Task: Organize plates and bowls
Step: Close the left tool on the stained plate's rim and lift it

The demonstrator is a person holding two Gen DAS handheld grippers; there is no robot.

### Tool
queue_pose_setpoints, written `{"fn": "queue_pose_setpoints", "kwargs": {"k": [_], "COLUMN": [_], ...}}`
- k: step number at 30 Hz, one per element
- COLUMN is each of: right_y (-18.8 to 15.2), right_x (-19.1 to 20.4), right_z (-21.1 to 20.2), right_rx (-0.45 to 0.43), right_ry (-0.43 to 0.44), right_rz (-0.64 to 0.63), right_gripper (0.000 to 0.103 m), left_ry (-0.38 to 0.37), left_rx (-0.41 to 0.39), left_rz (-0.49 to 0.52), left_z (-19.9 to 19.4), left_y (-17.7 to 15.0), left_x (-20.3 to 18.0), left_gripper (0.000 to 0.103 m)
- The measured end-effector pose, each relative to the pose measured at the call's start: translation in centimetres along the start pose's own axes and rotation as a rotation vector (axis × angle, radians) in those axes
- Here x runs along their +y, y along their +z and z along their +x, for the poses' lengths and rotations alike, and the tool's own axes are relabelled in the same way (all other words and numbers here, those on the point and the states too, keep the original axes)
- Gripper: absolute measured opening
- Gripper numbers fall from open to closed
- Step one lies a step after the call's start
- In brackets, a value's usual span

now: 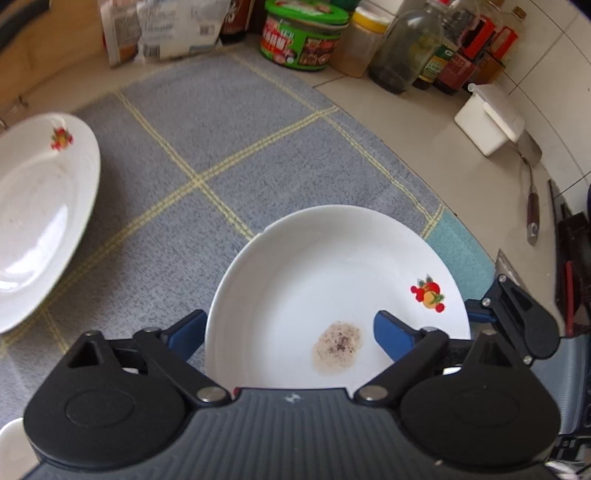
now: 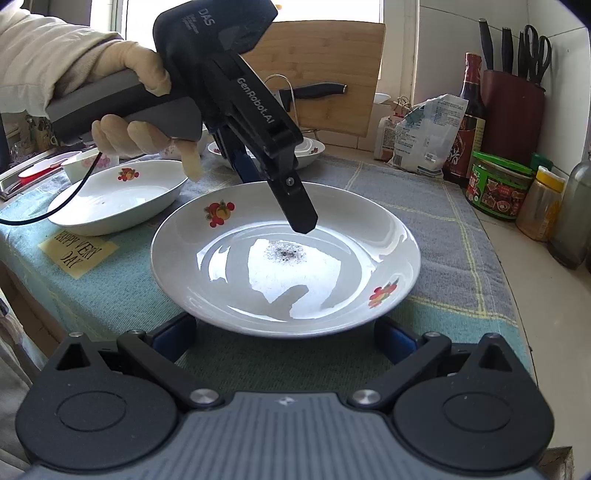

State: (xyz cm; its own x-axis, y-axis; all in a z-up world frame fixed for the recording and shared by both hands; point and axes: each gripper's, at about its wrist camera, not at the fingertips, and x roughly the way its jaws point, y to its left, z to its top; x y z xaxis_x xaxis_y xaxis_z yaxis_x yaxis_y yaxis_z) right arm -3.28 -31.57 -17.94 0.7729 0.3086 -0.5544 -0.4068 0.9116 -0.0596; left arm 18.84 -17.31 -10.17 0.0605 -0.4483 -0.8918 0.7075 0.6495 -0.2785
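Left wrist view: the left gripper (image 1: 288,332) points steeply down over a white plate (image 1: 332,288) that fills the lower middle of the frame. Its jaws stand wide and grip nothing: the left blue finger (image 1: 186,332) sits outside the plate's rim at lower left, while the right one lies over the plate's inner surface. The plate has a fruit print on its right rim and a brownish speckled stain (image 1: 337,345) near its centre. It rests on a grey checked cloth (image 1: 221,147) spread on the worktop (image 1: 424,122). A second white plate (image 1: 40,218) with the same print lies at the left edge, well apart. Along the top stand a paper bag (image 1: 162,29), a green tub (image 1: 303,35), a yellow-lidded jar (image 1: 364,42) and dark bottles (image 1: 443,55); a white box (image 1: 487,123) and a spatula (image 1: 532,199) lie at right. The tip of the right gripper (image 1: 476,314) shows past the plate's right rim.

Right wrist view: the right gripper (image 2: 284,338) sits low at the near rim of the plate (image 2: 388,236), jaws wide, one blue finger (image 2: 173,338) each side under the rim; whether they touch it I cannot tell. The left gripper (image 2: 299,218), held by a gloved hand (image 2: 129,107), hangs over the stain (image 2: 284,253), blocking the view behind. An oval dish (image 2: 122,199) lies at left beside a yellow note (image 2: 77,253). A small bowl (image 2: 310,149) stands further back, with a cutting board (image 2: 325,74) behind it. A knife block (image 2: 513,114) stands at upper right.
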Motion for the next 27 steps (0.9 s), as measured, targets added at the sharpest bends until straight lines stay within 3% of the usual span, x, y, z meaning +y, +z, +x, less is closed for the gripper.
{"fn": "queue_pose_setpoints", "kwargs": {"k": [13,27], "right_y": [0.0,0.9], "right_x": [0.1,0.1], "right_z": [0.1,0.5], "right_rx": [-0.008,0.053], "right_ry": [0.005,0.007], "right_rz": [-0.009,-0.011], "right_gripper": [0.103,0.103], "left_ry": [-0.068,-0.066], "left_rx": [0.037,0.041], "left_rz": [0.030,0.055], "left_z": [0.4,0.5], "left_y": [1.2,1.2], "left_x": [0.5,0.2], "left_gripper": [0.087,0.087]}}
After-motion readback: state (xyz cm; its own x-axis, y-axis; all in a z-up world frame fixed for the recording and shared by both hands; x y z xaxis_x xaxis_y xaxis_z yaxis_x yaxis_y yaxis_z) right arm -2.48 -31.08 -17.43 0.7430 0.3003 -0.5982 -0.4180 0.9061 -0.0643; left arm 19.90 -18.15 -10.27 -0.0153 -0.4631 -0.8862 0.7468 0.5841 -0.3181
